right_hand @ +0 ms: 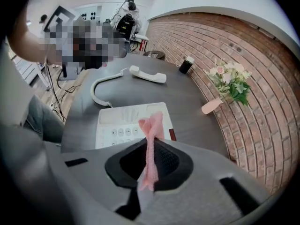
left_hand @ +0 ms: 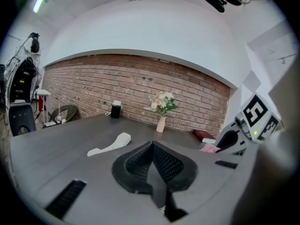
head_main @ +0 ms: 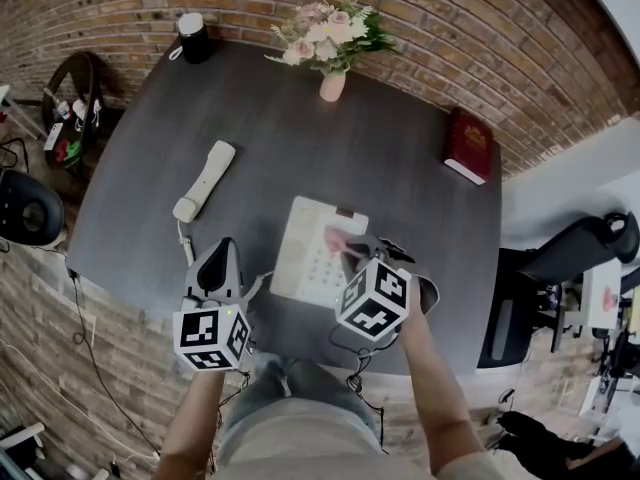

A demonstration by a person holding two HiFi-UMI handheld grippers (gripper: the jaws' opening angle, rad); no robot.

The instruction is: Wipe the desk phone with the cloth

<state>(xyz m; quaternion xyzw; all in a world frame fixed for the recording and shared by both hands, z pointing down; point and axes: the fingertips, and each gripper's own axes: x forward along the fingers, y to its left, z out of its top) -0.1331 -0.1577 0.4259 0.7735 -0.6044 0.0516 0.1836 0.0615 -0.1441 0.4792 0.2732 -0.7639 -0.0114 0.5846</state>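
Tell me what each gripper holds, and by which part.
The right gripper pinches a thin pink cloth strip at its middle; one end sticks out beyond the tips. The left gripper is shut on nothing.

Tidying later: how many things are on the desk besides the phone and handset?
3: black cup at the far left corner, flower vase at the far edge, red book at the right. More may hide at the near edge.

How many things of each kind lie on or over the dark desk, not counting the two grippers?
Desk phone parts (base, handset): 2
Pink cloth: 1
Vase of flowers: 1
Red book: 1
Black container with a white lid: 1
Total: 6
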